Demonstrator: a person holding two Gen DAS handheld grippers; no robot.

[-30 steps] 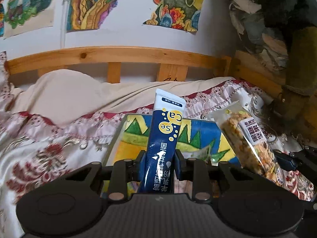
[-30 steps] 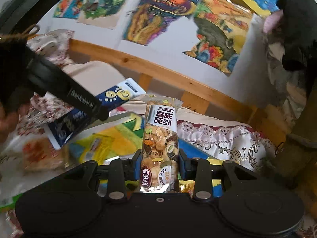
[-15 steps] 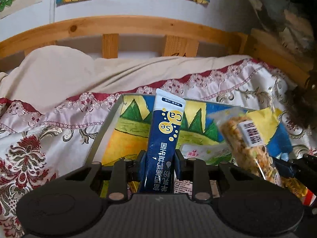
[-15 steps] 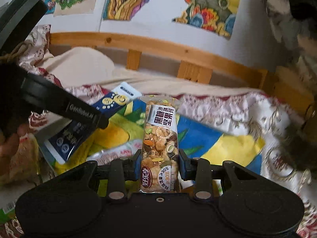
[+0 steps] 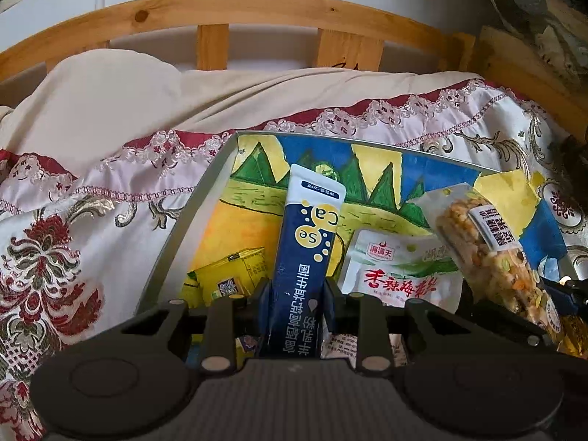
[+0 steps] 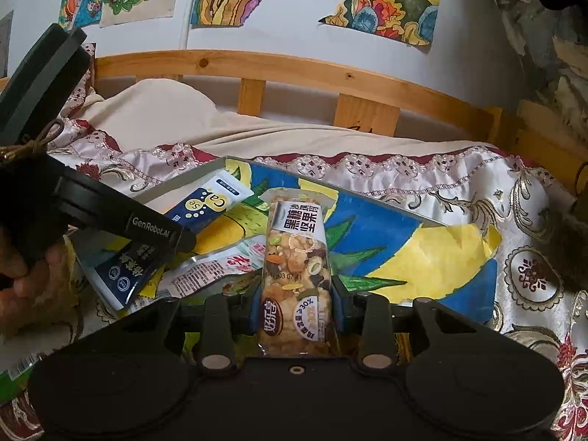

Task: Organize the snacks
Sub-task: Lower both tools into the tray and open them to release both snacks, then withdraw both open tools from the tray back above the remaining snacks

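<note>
My left gripper (image 5: 296,294) is shut on a dark blue stick packet (image 5: 308,242) with yellow dots, held upright over a painted tray (image 5: 205,198). My right gripper (image 6: 296,301) is shut on a clear nut bar packet (image 6: 296,250) above the same tray (image 6: 404,250). The nut bar also shows at the right of the left wrist view (image 5: 488,253), and the blue packet at the left of the right wrist view (image 6: 198,205). A white seaweed pouch (image 5: 400,268) and a yellow packet (image 5: 231,275) lie in the tray.
The tray rests on a floral bedspread (image 5: 73,250) on a bed with a wooden headboard (image 5: 220,11). A cream pillow (image 5: 110,92) lies behind. More wrappers lie off the tray's left side in the right wrist view (image 6: 18,371).
Both grippers have tilted down and moved closer to the tray, still holding their packets. The pouch and yellow packet in the tray have come into view.
</note>
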